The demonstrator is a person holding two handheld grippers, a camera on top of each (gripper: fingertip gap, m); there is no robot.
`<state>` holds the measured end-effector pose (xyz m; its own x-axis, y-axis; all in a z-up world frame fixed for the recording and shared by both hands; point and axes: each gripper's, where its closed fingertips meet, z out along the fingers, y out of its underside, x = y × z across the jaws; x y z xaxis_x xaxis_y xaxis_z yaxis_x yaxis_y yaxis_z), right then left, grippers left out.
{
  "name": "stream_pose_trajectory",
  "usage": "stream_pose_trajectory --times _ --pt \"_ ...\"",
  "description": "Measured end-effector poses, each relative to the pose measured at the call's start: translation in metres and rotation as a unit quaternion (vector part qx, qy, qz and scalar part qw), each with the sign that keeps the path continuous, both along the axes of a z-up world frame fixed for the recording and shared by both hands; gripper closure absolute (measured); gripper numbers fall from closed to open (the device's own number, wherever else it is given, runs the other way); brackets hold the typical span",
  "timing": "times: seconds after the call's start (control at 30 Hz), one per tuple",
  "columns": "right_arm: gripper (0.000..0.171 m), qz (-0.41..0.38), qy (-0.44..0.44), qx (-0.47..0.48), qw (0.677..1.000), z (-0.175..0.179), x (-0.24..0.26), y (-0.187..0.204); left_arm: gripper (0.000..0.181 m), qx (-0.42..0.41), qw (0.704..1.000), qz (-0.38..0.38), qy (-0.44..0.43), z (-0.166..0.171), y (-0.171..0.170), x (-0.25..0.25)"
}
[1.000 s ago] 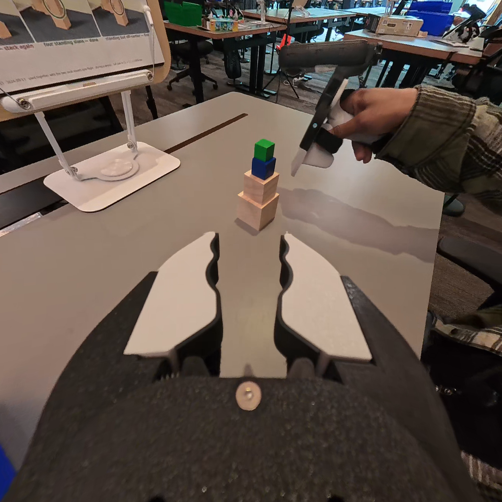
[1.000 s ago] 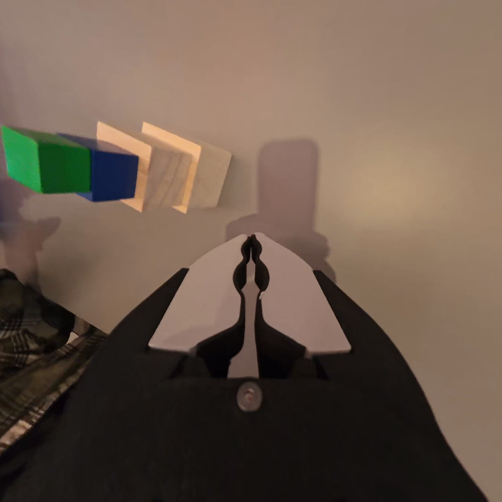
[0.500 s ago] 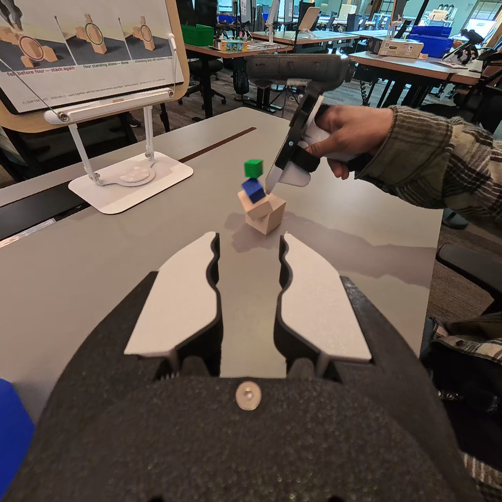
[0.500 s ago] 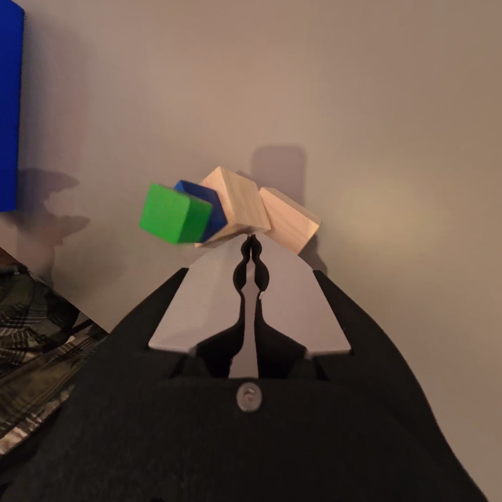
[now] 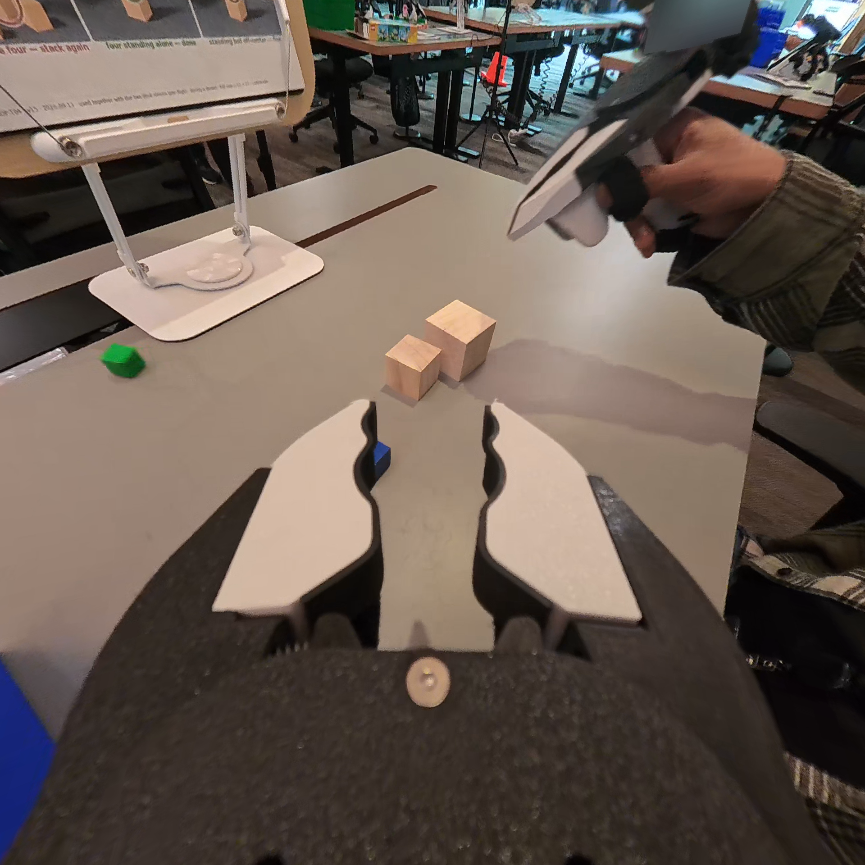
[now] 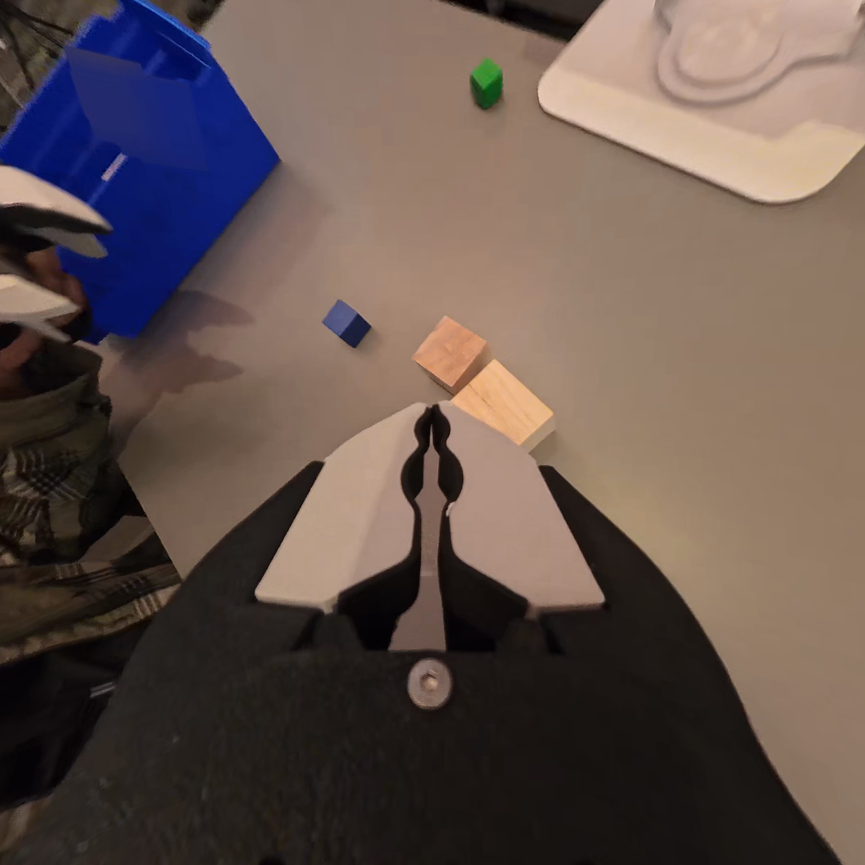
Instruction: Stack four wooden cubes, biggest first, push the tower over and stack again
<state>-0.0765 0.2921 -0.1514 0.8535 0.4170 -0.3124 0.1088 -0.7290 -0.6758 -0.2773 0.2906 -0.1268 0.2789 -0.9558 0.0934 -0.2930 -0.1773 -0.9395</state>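
Observation:
The four cubes lie scattered on the grey table (image 5: 585, 304). The big wooden cube (image 5: 461, 339) and the smaller wooden cube (image 5: 413, 366) sit side by side, touching. The blue cube (image 5: 381, 461) lies nearer, partly hidden behind my left finger. The green cube (image 5: 122, 360) lies far left by the stand base. My left gripper (image 5: 430, 412) is open and empty, short of the wooden cubes. My right gripper (image 6: 431, 409) is shut and empty, raised above the big wooden cube (image 6: 503, 409); the smaller wooden (image 6: 450, 353), blue (image 6: 347, 323) and green (image 6: 487, 83) cubes lie beyond.
A white document stand base (image 5: 206, 281) holding an instruction board (image 5: 140, 56) stands at the back left. A blue bin (image 6: 140, 178) sits at the near left of the table. The table's right edge (image 5: 744, 444) borders chairs. Other desks stand behind. My hands' fingertips stand some 20 cm from each other.
The shut right gripper pushed the tower over. The green cube rolled far left, the blue cube toward my left gripper. The right gripper then lifted up and away to the right.

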Motion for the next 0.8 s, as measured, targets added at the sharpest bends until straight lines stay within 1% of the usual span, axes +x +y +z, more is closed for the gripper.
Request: stream_pose_trajectory --times 0.1,0.17,0.23,0.33,0.43,0.53,0.7,0.8 --pt "0.171 0.033 0.029 0.069 0.997 0.013 0.004 -0.02 0.138 -0.005 1.0 0.002 0.012 -0.008 0.002 0.002" --pt "0.163 0.057 0.031 0.125 0.99 0.016 0.006 -0.032 0.138 -0.007 1.0 0.001 0.018 -0.012 0.003 0.005" --pt "0.153 0.081 0.004 0.179 0.981 0.014 0.009 -0.044 0.138 -0.005 1.0 0.005 0.026 -0.017 0.005 0.007" --pt "0.122 0.112 -0.032 0.244 0.963 0.007 0.01 -0.059 0.138 -0.004 0.999 0.01 0.038 -0.024 0.007 0.011" --pt "0.098 0.127 -0.03 0.281 0.951 0.003 0.008 -0.07 0.138 -0.004 0.999 0.014 0.051 -0.031 0.009 0.016" --pt "0.083 0.132 -0.027 0.318 0.938 0.004 0.012 -0.075 0.131 -0.008 0.997 0.031 0.064 -0.038 0.015 0.02" --pt "0.073 0.136 -0.012 0.341 0.93 0.002 0.024 -0.081 0.117 -0.041 0.994 0.062 0.081 -0.051 0.032 0.029" --pt "0.069 0.137 -0.011 0.351 0.926 -0.002 0.03 -0.084 0.113 -0.044 0.991 0.079 0.094 -0.05 0.045 0.035"
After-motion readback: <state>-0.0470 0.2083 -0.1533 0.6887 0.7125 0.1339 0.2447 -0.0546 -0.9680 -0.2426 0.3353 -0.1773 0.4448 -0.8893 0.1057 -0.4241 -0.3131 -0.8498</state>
